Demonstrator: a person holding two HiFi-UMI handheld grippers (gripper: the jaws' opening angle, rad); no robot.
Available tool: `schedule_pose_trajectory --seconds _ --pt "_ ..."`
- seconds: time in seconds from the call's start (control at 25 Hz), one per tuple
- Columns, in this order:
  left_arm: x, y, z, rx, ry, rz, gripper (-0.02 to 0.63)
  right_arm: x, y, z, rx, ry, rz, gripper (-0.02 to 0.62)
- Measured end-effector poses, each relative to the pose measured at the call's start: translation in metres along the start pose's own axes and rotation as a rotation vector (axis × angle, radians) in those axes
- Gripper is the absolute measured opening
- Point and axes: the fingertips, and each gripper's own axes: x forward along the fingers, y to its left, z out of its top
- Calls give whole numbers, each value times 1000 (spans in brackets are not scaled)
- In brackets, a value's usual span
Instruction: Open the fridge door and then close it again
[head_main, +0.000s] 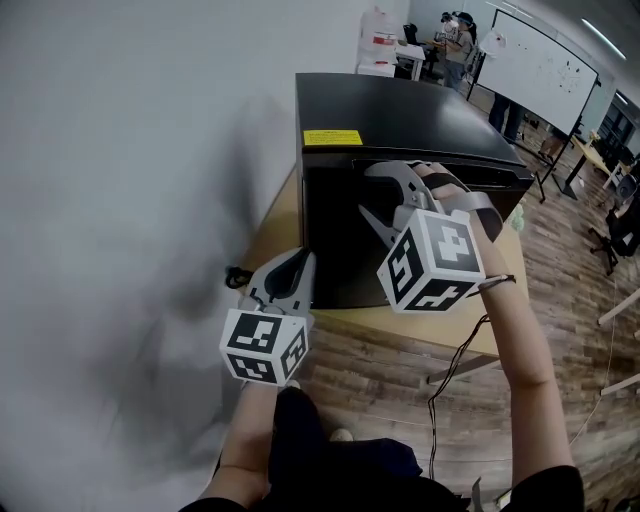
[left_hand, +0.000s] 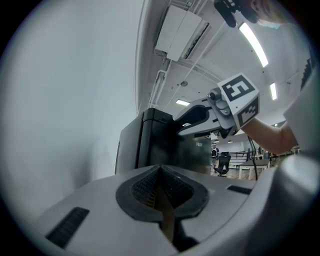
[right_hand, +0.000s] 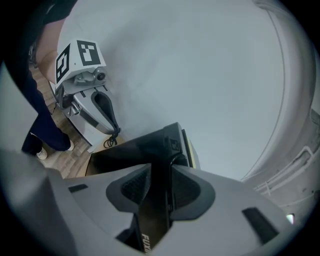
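A small black fridge (head_main: 400, 115) stands on a wooden table (head_main: 400, 335) next to the white wall. Its glossy door (head_main: 335, 250) faces me. My right gripper (head_main: 385, 195) reaches over the door's top edge, one finger on each side. In the right gripper view the black door panel (right_hand: 155, 210) fills the gap between the pads of my right gripper (right_hand: 159, 172). My left gripper (head_main: 300, 262) hangs level in front of the fridge's left corner, shut and holding nothing. In its own view the left gripper (left_hand: 160, 185) has its pads together, with the fridge (left_hand: 150, 145) ahead.
A yellow label (head_main: 332, 138) sits on the fridge top near the front. A black cable (head_main: 235, 275) lies at the table's left edge by the wall. A whiteboard (head_main: 545, 65), desks and a person (head_main: 458, 40) are far back on the wood floor.
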Motion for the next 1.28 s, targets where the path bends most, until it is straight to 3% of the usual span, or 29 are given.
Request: schedule_pose_trajectory --seconds 0.8,1.08,1.28 --pt "-24 -3 8 -13 -26 69 8 -7 0 1 -28 11 -43 96" --pt "-42 -26 4 -14 -26 72 8 -69 35 9 -47 -69 -3 100" --pt "-50 -38 -2 -13 -10 68 8 -76 36 9 -68 -85 -10 101"
